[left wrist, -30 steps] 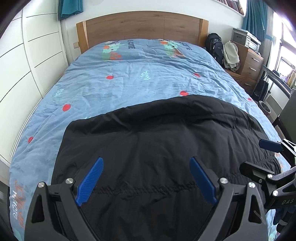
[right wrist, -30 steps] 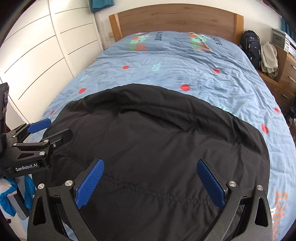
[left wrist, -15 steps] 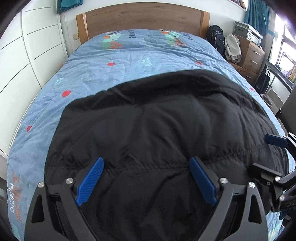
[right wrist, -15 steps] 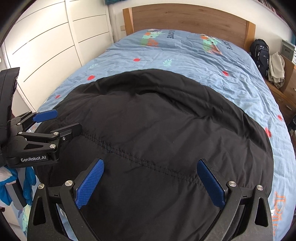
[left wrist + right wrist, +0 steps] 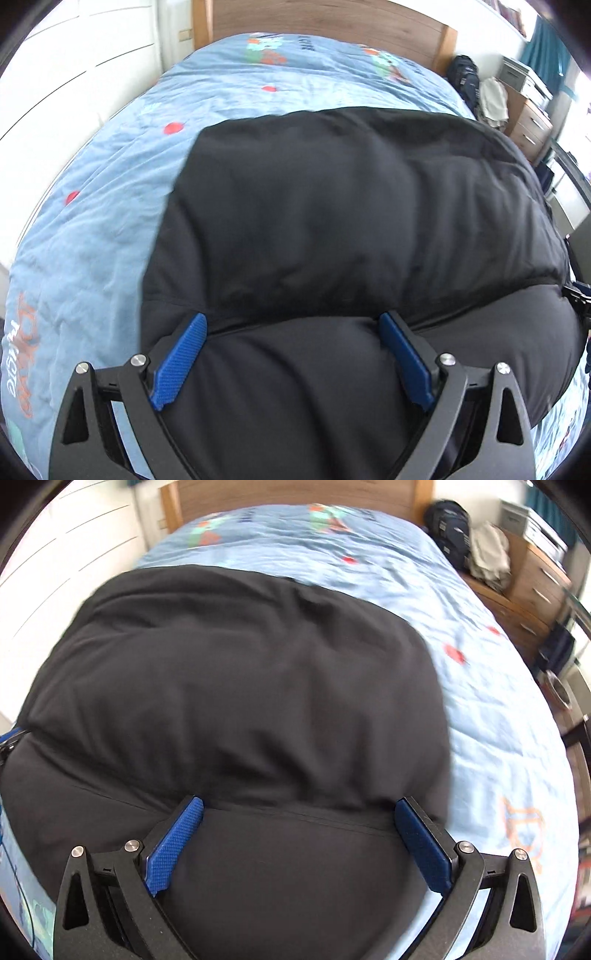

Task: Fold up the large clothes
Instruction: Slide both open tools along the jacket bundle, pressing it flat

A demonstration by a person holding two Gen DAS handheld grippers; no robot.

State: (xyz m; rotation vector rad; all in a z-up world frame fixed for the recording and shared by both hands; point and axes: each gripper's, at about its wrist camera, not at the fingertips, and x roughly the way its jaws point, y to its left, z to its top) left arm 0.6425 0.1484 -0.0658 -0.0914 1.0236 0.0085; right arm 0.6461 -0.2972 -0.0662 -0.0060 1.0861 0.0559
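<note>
A large black padded jacket (image 5: 351, 229) lies spread across the near half of the bed; it also fills the right wrist view (image 5: 240, 701). My left gripper (image 5: 293, 328) is open, its blue fingers low over the jacket's near puffy panel at a stitched seam. My right gripper (image 5: 299, 812) is open too, its fingers astride the near seam towards the jacket's right side. Neither holds fabric. A bit of the right gripper shows at the left wrist view's right edge (image 5: 580, 295).
The bed has a blue patterned duvet (image 5: 92, 240) and a wooden headboard (image 5: 314, 18). White wardrobe doors (image 5: 55, 85) stand to the left. A backpack (image 5: 448, 528), piled clothes and a wooden dresser (image 5: 535, 579) stand to the right.
Both grippers have moved forward and down, close over the jacket. The views have turned, the left towards the right and the right towards the left. Both stay open.
</note>
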